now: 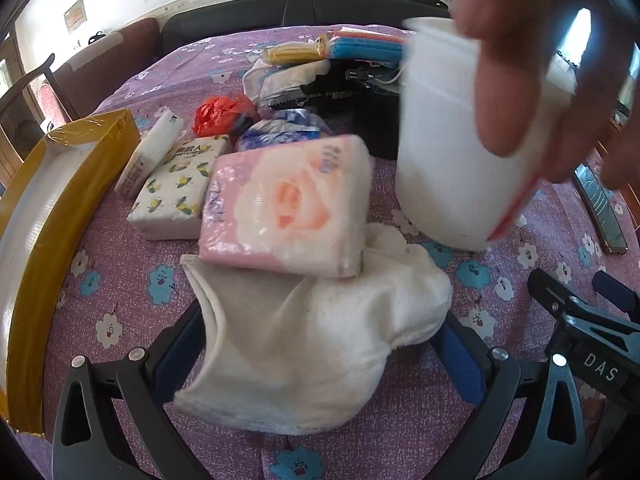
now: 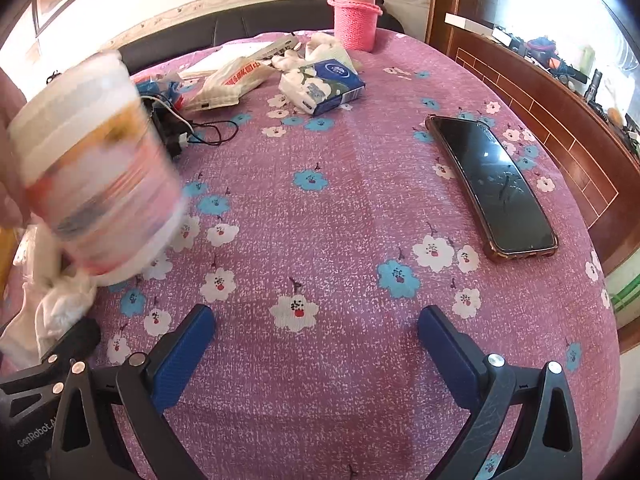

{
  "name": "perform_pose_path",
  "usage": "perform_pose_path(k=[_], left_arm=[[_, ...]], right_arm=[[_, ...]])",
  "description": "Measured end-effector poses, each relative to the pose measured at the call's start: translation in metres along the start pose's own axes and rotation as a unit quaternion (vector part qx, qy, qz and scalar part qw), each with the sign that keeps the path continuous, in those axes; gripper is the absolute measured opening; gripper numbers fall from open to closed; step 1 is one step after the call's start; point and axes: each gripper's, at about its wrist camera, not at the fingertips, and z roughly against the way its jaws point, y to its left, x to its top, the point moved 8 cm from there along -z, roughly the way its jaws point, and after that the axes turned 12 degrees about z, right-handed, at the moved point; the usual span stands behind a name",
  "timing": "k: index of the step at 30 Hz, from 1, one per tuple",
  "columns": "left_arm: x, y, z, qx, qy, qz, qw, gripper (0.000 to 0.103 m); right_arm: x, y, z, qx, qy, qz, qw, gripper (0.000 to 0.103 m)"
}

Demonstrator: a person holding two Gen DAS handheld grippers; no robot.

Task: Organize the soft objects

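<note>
A white sock (image 1: 312, 344) lies on the purple flowered tablecloth (image 1: 120, 280), between the blue fingers of my left gripper (image 1: 320, 360), which is open around it. Behind the sock sits a pink rose tissue pack (image 1: 288, 208), then a lemon-print tissue pack (image 1: 176, 192) and a small white pack (image 1: 148, 152). A bare hand (image 1: 540, 60) holds a white cup (image 1: 460, 136) above the table; it is blurred in the right wrist view (image 2: 96, 168). My right gripper (image 2: 316, 344) is open and empty over bare cloth. The sock (image 2: 52, 308) shows at its left.
A yellow-edged box (image 1: 36, 232) stands at the left. A red bag (image 1: 222, 114), a blue-white bag (image 1: 280, 132) and clutter lie behind. A phone (image 2: 492, 180), a blue tissue pack (image 2: 324, 84), a pink bottle holder (image 2: 356, 20) and cables (image 2: 200, 128) are on the table.
</note>
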Motion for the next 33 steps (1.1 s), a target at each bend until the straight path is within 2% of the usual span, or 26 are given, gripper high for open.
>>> perform_pose_path(k=[23, 27, 31, 33], left_arm=[[0.0, 0.002, -0.001, 0.001, 0.0, 0.001, 1.0, 0.103], [0.0, 0.004, 0.009, -0.023, -0.001, 0.007, 0.9997, 0.101], [0.01, 0.022, 0.056, -0.062, -0.055, 0.019, 0.9964, 0.101], [0.015, 0.034, 0.078, -0.059, -0.096, 0.017, 0.9935, 0.101]], right_arm=[[-0.004, 0.003, 0.005, 0.011, -0.001, 0.012, 1.0, 0.102], [-0.003, 0.003, 0.004, 0.008, 0.004, 0.012, 1.0, 0.102], [-0.003, 0.003, 0.003, 0.013, 0.004, 0.018, 1.0, 0.102], [-0.003, 0.003, 0.004, 0.016, 0.002, 0.02, 1.0, 0.102]])
